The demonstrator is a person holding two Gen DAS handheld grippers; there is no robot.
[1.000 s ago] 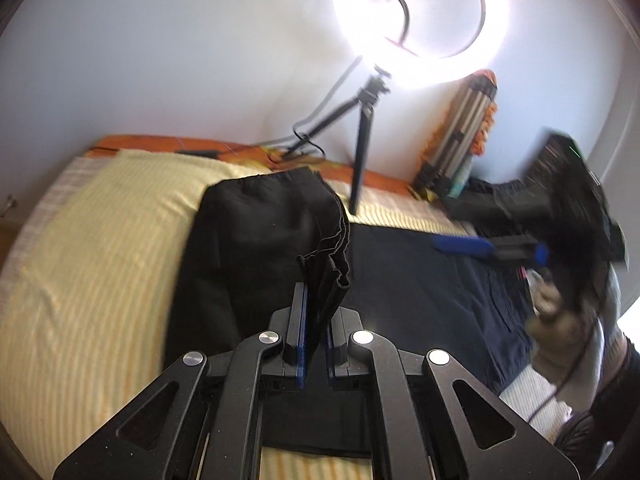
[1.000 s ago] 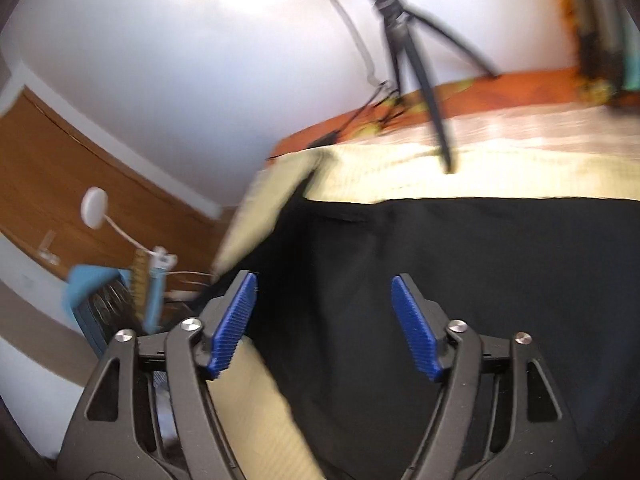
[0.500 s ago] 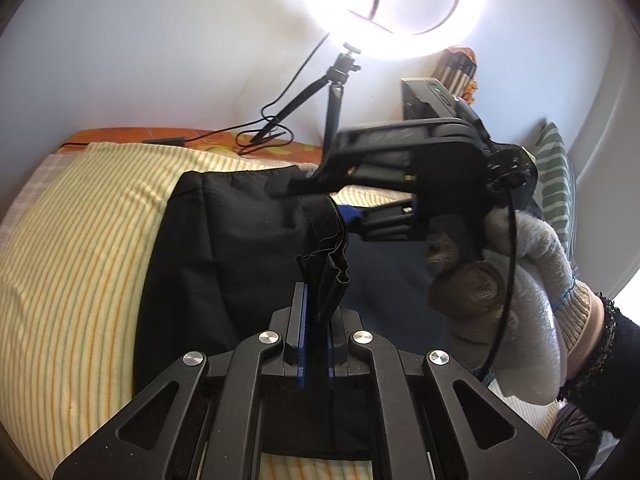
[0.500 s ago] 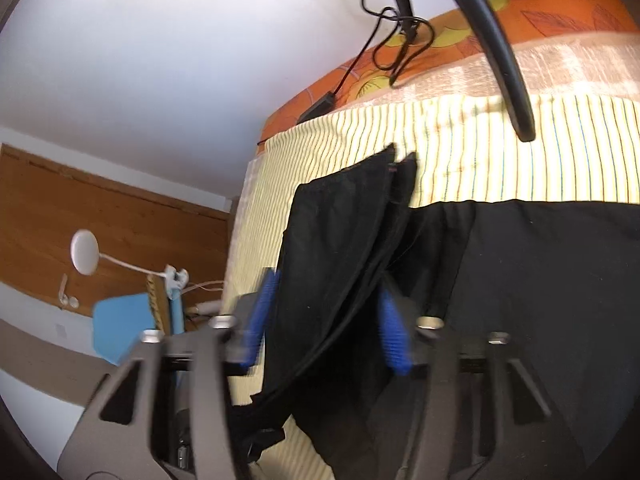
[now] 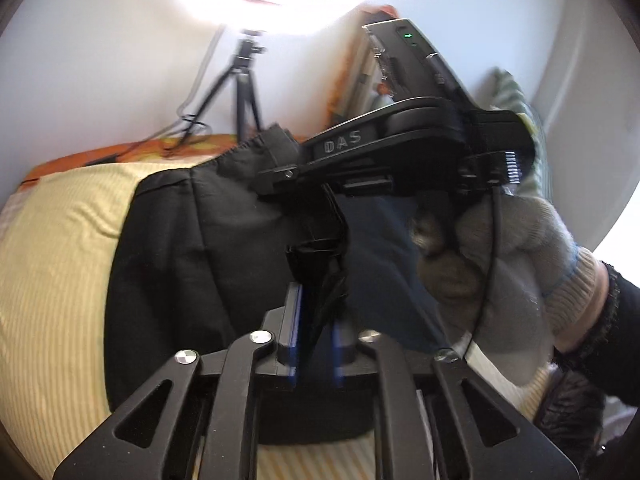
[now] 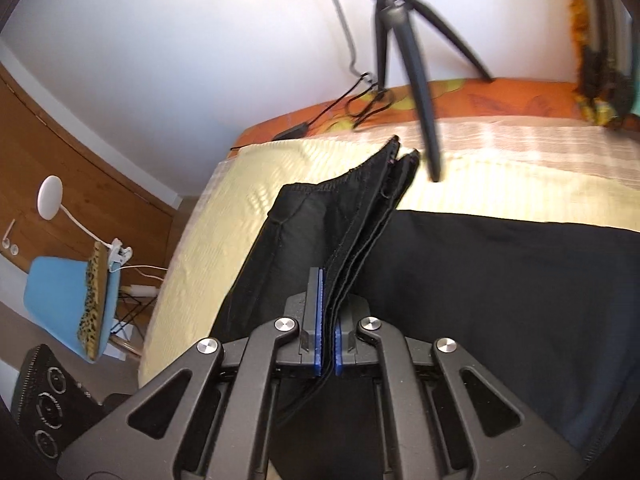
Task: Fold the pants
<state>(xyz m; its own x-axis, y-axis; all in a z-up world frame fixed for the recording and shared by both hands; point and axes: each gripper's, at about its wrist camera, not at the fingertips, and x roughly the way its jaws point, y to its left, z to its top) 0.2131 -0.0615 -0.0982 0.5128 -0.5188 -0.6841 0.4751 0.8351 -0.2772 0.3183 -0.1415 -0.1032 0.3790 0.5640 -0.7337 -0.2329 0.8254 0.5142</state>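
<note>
Black pants [image 5: 180, 240] lie on a yellow striped bed sheet [image 5: 52, 240], with one edge lifted into a bunched fold. My left gripper [image 5: 316, 308] has its jaws opening; the blue pads stand a little apart, with the fold's tail hanging loosely between them. Just beyond it, a gloved hand [image 5: 500, 260] carries my right gripper [image 5: 276, 176], which clamps the same raised edge. In the right wrist view, the right gripper [image 6: 328, 320] is shut on the stacked hem layers of the pants [image 6: 480, 280]. The hem runs away from it toward the far side of the sheet [image 6: 224, 220].
A ring-light tripod [image 6: 400, 40] stands on the bed's far side with a cable on an orange cover [image 6: 500, 96]. Beside the bed's left edge are a blue chair [image 6: 60, 296] and a black speaker [image 6: 48, 400]. A wall rises behind the bed.
The right gripper swung in over the pants and closed its wide-open jaws on the lifted hem beside the left gripper. The left gripper's pads, pinched on that hem before, have parted slightly.
</note>
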